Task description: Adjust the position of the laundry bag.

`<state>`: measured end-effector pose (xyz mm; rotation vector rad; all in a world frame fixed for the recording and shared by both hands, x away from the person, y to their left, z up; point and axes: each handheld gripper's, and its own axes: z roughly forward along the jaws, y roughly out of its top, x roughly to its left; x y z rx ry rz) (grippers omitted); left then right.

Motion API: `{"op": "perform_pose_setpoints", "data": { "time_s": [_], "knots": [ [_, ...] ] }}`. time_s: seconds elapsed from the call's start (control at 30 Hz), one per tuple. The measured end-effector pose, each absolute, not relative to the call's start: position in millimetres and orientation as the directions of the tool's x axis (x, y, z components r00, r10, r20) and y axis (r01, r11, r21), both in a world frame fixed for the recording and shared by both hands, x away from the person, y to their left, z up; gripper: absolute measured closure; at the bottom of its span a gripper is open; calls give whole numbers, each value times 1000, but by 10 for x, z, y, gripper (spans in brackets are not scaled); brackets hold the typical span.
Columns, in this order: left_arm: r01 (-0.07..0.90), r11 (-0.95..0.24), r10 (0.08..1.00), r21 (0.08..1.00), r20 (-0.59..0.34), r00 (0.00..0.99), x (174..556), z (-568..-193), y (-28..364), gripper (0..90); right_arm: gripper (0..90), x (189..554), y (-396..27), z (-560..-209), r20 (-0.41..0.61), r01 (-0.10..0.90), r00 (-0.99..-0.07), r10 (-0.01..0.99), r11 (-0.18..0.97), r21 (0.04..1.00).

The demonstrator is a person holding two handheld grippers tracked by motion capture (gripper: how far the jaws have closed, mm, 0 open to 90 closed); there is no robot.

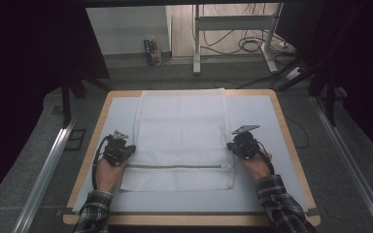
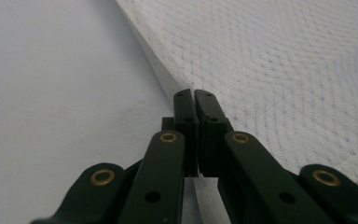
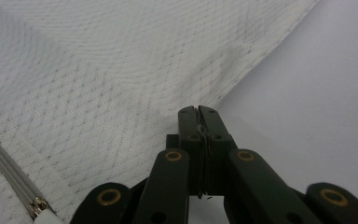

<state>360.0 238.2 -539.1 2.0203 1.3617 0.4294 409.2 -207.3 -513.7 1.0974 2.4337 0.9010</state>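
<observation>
A white mesh bag lies flat on the pale mat, its grey zipper running across near the front end. At the bag's left edge my left gripper is shut, and the left gripper view shows its tips pinching the hem of the mesh. My right gripper is at the bag's right edge, level with the left. Its jaws are shut with a sliver of mesh caught between them. The zipper's end runs off at the lower left of that view.
The mat covers a wooden table. Metal rails run along the floor on both sides. Beyond the far edge stand a desk frame, loose cables and a small carton.
</observation>
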Motion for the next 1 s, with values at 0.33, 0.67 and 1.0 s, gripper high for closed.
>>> {"op": "perform_pose_setpoints", "data": {
  "time_s": [0.33,0.67,1.0],
  "knots": [
    [650,-323,877,688,-41,479,3465,-5299,2218,884,876,3930,-2283,-5035,-43,524,-691,721,541,657],
    [641,-373,846,671,-38,532,3319,-5282,2121,884,876,3759,-2434,-4967,-35,529,-690,723,536,658],
    [646,-369,827,668,-81,557,3175,-5242,2089,881,876,3605,-2521,-4933,-22,542,-689,725,535,648]
  ]
}}
